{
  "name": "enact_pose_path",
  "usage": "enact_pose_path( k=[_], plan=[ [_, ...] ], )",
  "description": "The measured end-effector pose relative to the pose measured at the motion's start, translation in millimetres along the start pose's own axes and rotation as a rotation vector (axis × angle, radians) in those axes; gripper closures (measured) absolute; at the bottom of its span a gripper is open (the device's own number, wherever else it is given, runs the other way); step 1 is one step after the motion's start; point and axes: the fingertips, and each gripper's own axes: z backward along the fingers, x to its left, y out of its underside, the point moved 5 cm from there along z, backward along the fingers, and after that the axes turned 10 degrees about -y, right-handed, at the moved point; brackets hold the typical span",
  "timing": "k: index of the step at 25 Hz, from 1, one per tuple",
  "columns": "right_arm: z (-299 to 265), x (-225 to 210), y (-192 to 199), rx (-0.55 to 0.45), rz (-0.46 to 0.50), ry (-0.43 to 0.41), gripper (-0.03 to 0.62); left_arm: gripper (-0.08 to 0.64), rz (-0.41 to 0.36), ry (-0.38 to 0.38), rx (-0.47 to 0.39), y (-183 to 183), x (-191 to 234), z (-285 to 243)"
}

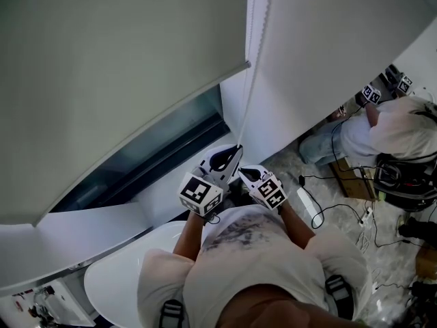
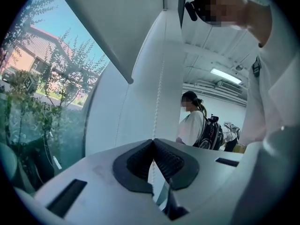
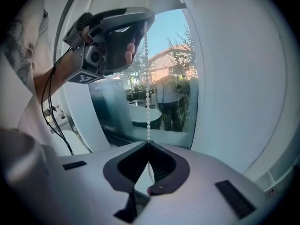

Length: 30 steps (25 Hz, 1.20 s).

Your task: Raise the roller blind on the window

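Pinching the bead chain in the left gripper, pads pressed together on it right at the tips. Same at the right gripper: clamped tight on the chain, with a straight run of beads rising out of the pinch. Left grip above, right grip just below, apparently on one strand going by the right gripper view; can't confirm which strand of the loop. Both held close together in front of the chest, beside the white wall panel at the window's right edge.

Roller blind hanging over most of the window, with only a strip of glass bare under the bottom bar. So partly up at best.

Reads as mid-pull: a two-handed haul down on the chain. Next, probably: hold with one gripper, open the other, regrip higher on the same strand, pull down again. Keep the chain taut and in line with the roller. Watch for beads slipping through the pads. Check that the bottom bar climbs; if not, wrong strand, so swap.
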Motion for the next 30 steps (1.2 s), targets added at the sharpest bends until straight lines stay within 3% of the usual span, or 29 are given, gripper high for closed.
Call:
enact_pose_path(
  k=[4,11,13,14,20,30],
  plan=[
    [4,9,-15,-0.032,0.033,-0.014,0.531,0.554,-0.01,-0.002,-0.006,-3,1,1],
    [49,16,-70,-0.176,0.054,-0.006,0.524,0.554,-0.027,-0.01,-0.007,-3,0,-3],
    [66,18,-90,-0.22,0.06,-0.004,0.444,0.552,-0.03,-0.013,-0.008,-2,0,-3],
    [74,19,-100,-0.242,0.063,0.0,0.434,0.554,-0.031,-0.015,-0.01,-1,0,-2],
    [121,23,-170,-0.411,0.103,0.025,0.431,0.554,-0.034,-0.017,-0.017,1,1,-1],
    [161,39,-268,-0.54,0.225,0.04,0.431,0.552,-0.044,-0.005,-0.025,3,-4,3]
  ],
)
